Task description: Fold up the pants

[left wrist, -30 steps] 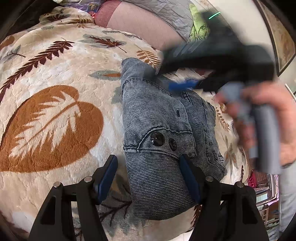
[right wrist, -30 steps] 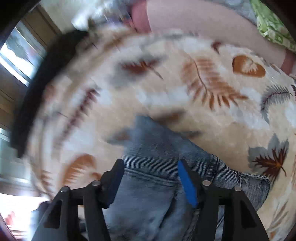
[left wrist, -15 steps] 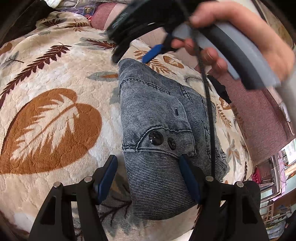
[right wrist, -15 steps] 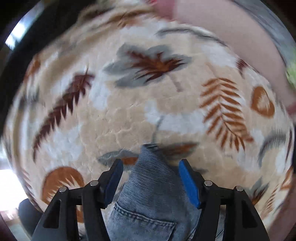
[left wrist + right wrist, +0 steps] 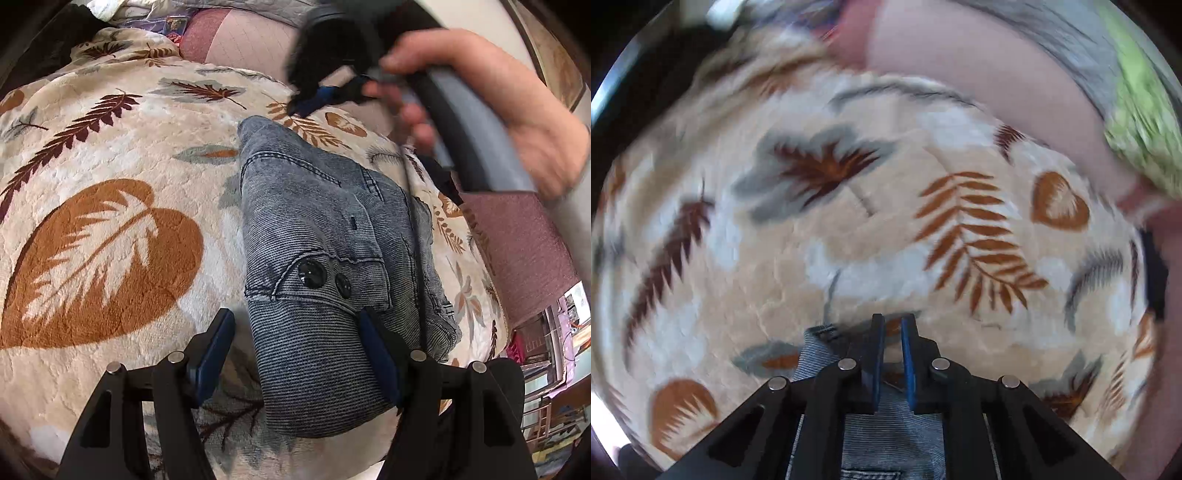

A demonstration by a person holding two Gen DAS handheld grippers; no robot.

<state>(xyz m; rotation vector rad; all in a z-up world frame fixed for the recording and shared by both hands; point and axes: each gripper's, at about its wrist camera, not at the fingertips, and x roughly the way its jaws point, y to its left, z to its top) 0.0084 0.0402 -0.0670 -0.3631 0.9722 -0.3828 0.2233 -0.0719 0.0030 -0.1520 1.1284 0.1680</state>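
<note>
The grey-blue denim pants (image 5: 325, 258) lie folded into a compact bundle on the leaf-print blanket (image 5: 110, 229). Two dark buttons face up near the bundle's near end. My left gripper (image 5: 299, 354) is open, its jaws either side of the near end of the bundle. My right gripper (image 5: 891, 354) is nearly shut with a narrow gap and nothing between the pads; it sits above the far end of the pants (image 5: 886, 439). In the left wrist view the right gripper (image 5: 317, 99) is held by a hand above the far end.
The cream blanket (image 5: 849, 236) with brown and grey leaves covers the bed. A pink sheet (image 5: 240, 48) and grey quilt lie beyond it. A green pillow (image 5: 1137, 122) is at far right. A maroon cover (image 5: 517, 243) borders the right side.
My right gripper's jaws have closed from wide open to nearly shut, and it has moved towards the far end of the pants. My left gripper and the bundle have stayed put.
</note>
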